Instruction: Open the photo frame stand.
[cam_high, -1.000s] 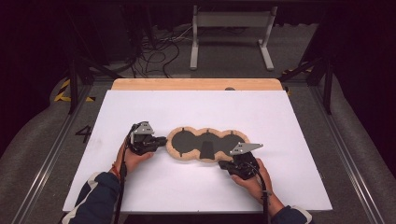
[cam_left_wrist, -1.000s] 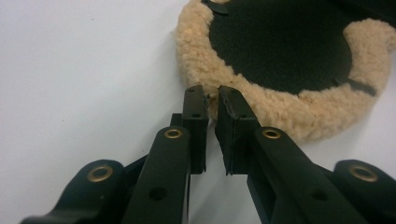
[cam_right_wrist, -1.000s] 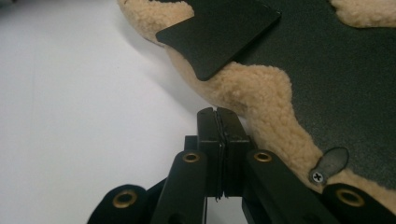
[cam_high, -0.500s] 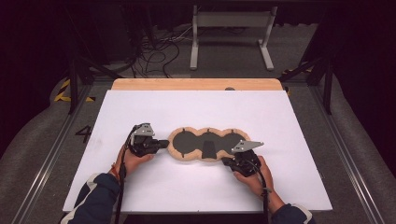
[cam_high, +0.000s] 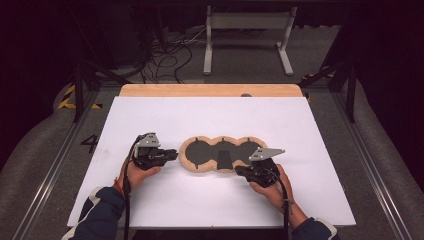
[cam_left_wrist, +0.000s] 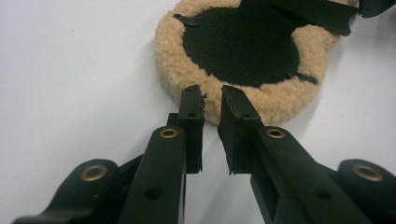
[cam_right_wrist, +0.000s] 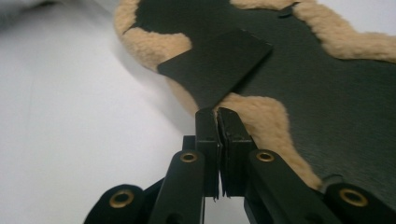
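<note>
Right gripper (cam_high: 239, 172), lower centre-right of the high view: jaws pressed together, pinching a black flap (cam_right_wrist: 215, 70) at the near rim of the fleece-edged pad (cam_high: 223, 153), as a second ago. Left gripper (cam_high: 175, 153), centre-left: jaws have just been opening, now slightly spread at the pad's left lobe, nothing between them. White table (cam_high: 210, 120) beyond; the pad sits mid-frame.

- A white table (cam_high: 210, 120) is sitting on grey floor (cam_high: 395, 165).
- A wooden board (cam_high: 210, 90) is edging its far side.
- Cables (cam_high: 165, 55) are lying beyond, beside a white metal stand (cam_high: 248, 35).
- Darkness is swallowing the room behind.
</note>
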